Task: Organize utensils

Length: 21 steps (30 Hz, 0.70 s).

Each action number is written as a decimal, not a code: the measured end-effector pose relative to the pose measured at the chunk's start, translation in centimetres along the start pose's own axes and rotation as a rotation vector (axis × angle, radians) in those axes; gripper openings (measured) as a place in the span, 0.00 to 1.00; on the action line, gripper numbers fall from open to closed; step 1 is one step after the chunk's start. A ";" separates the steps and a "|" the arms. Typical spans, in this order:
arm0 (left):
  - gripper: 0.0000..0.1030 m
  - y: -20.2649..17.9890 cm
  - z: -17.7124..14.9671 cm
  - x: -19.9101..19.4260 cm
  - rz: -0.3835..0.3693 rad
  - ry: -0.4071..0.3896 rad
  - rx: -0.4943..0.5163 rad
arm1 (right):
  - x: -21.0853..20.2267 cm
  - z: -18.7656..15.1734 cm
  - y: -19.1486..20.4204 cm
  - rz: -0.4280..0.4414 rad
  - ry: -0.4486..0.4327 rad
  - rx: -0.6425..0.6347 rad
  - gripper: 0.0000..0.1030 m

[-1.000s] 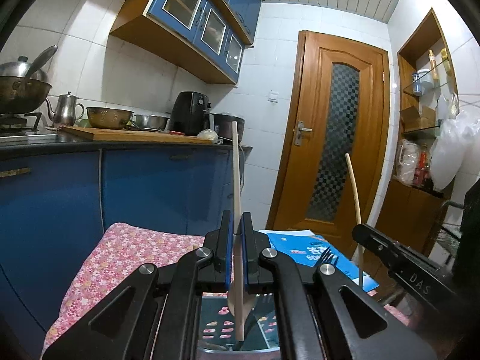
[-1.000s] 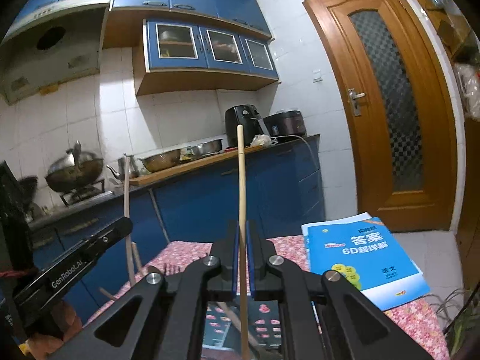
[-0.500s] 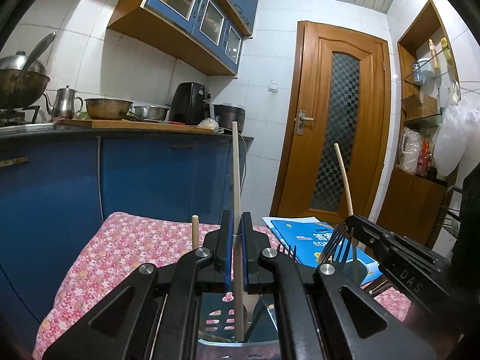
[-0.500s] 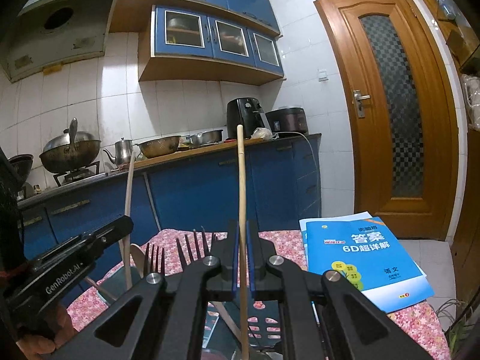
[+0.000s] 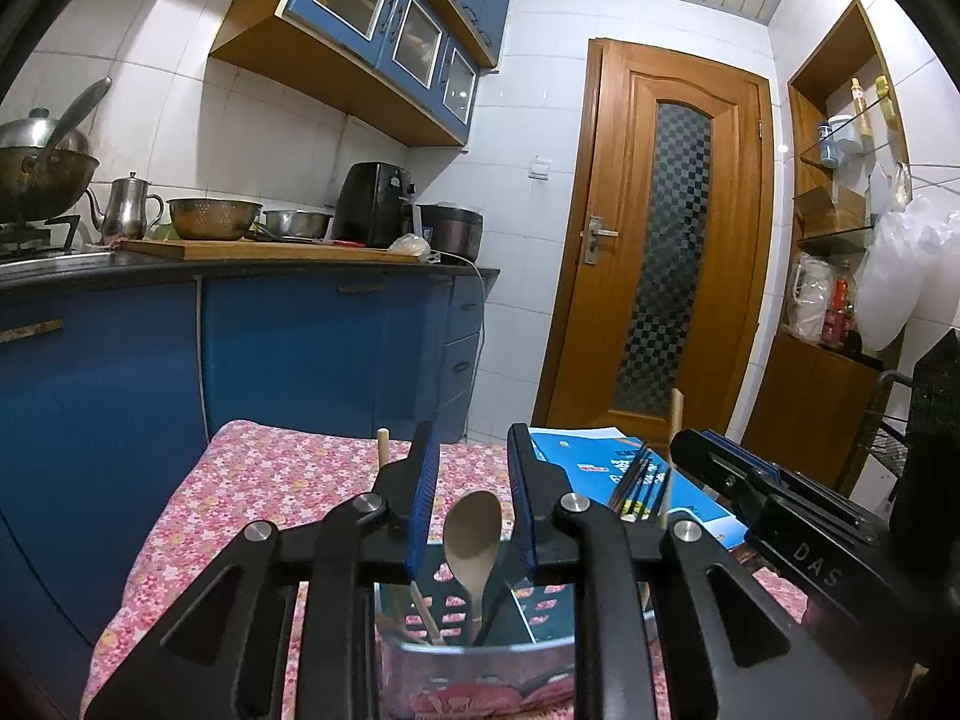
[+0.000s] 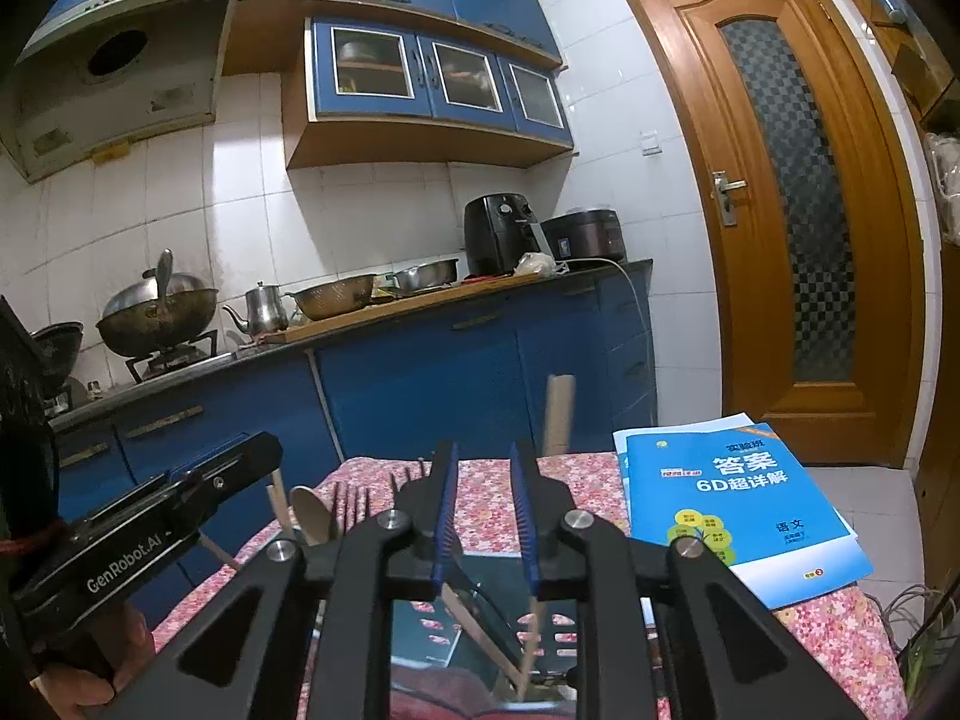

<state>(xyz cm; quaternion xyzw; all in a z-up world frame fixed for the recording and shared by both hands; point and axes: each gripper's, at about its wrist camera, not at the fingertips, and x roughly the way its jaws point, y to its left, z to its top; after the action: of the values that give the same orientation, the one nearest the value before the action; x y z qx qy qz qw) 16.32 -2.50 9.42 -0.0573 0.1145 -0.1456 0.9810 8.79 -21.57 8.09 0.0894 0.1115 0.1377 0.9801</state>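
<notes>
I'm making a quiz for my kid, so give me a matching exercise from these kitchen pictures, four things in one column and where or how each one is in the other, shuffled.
Things:
1. wooden spoon
2. blue workbook
3. steel kettle
4. left tongs

Place or state:
a. on the counter
b. open, gripping nothing
c. standing in the utensil holder
d. lying on the floral tablecloth

Pairs: 1-c, 2-d, 3-a, 4-b
</notes>
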 end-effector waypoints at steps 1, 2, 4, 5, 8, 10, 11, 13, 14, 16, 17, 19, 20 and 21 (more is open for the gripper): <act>0.21 -0.1 0.1 -0.3 0.000 0.004 0.002 | -0.3 0.1 0.1 0.001 -0.002 0.000 0.20; 0.21 -0.2 0.2 -0.5 0.001 0.009 0.005 | -0.5 0.2 0.2 0.002 -0.004 0.001 0.21; 0.21 -0.4 0.4 -1.1 0.003 0.023 0.010 | -1.2 0.3 0.3 0.013 -0.005 0.007 0.22; 0.21 -0.5 0.4 -1.5 0.002 0.031 0.011 | -1.6 0.4 0.4 0.018 -0.002 0.009 0.23; 0.21 -0.7 0.4 -2.6 0.001 0.046 0.015 | -2.8 0.6 0.9 0.024 0.006 0.011 0.23; 0.22 -0.9 0.4 -3.5 0.003 0.052 0.019 | -3.2 0.6 1.1 0.023 0.006 0.013 0.23; 0.22 -1.0 0.3 -4.0 0.011 0.057 0.019 | -3.6 0.6 1.2 0.021 0.008 0.014 0.23; 0.22 -0.9 0.2 -4.8 0.016 0.064 0.014 | -4.6 0.5 1.6 0.022 0.016 0.017 0.23; 0.23 -0.9 0.2 -5.3 0.018 0.074 0.009 | -5.1 0.4 1.8 0.024 0.022 0.019 0.24; 0.29 -1.0 -0.1 -6.0 0.019 0.092 0.004 | -6.2 0.1 2.4 0.024 0.042 0.020 0.26; 0.33 -1.0 -0.2 -6.5 0.019 0.103 -0.001 | -6.6 0.0 2.5 0.024 0.047 0.021 0.28; 0.40 -1.0 -0.6 -7.2 0.026 0.117 -0.001 | -7.6 -0.5 2.9 0.025 0.066 0.021 0.29; 0.45 -1.0 -0.8 -7.6 0.031 0.124 0.001 | -7.9 -0.8 3.0 0.024 0.075 0.021 0.31; 0.48 -1.0 -1.0 -8.0 0.033 0.131 0.001 | -8.5 -1.1 3.2 0.022 0.084 0.022 0.34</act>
<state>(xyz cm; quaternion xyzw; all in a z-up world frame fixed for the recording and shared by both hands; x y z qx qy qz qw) 8.39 -1.16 10.26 -0.0455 0.1794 -0.1327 0.9737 -0.23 -20.79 9.31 0.0958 0.1533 0.1509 0.9719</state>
